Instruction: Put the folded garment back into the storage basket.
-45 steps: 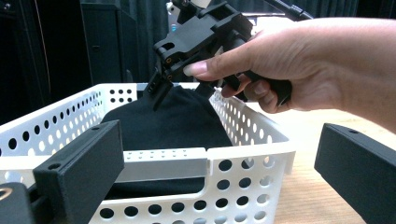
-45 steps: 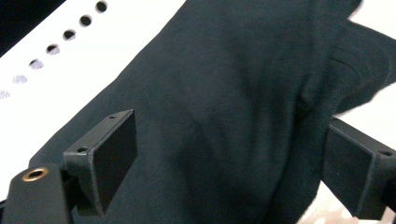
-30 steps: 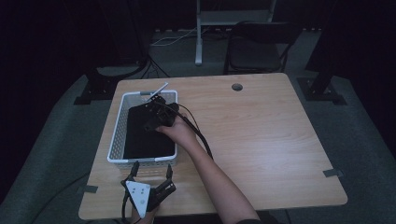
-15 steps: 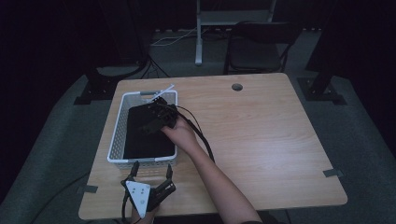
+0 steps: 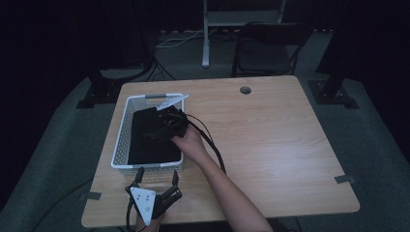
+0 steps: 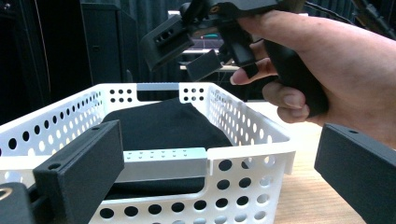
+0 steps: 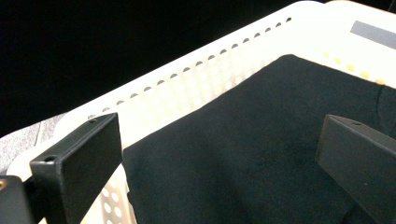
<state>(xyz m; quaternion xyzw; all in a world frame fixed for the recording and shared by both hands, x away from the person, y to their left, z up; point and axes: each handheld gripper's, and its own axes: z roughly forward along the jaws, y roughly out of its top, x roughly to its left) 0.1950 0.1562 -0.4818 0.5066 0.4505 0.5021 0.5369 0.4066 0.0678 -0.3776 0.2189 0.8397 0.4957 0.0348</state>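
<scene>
The person's right forearm ran up from the near edge of the surface [image 5: 270, 145] toward its left side, the hand [image 5: 189, 143] closed round the handle of the right gripper [image 5: 162, 126], which hung over the white perforated basket [image 5: 121, 140]. In the right gripper view its 2 fingers [image 7: 77, 163] stood wide apart above the black folded cloth [image 7: 261, 154], gripping nothing; whether they touched the fabric I couldn't tell. From the left gripper view the hand sat above the basket's right wall, index finger curled at the trigger.

The left gripper [image 5: 155, 180] rested at the near left corner of the surface, just short of the basket's near wall, its fingers [image 6: 84, 163] spread open and pointing at that wall. The cloth lay flat inside the basket, covering most of its floor. The basket stood near the surface's left edge.

The surface was pale wood with 1 round cable hole [image 5: 245, 90] near its far edge. Beyond it the room was dark, with a black chair [image 5: 270, 48] and a grey post.
</scene>
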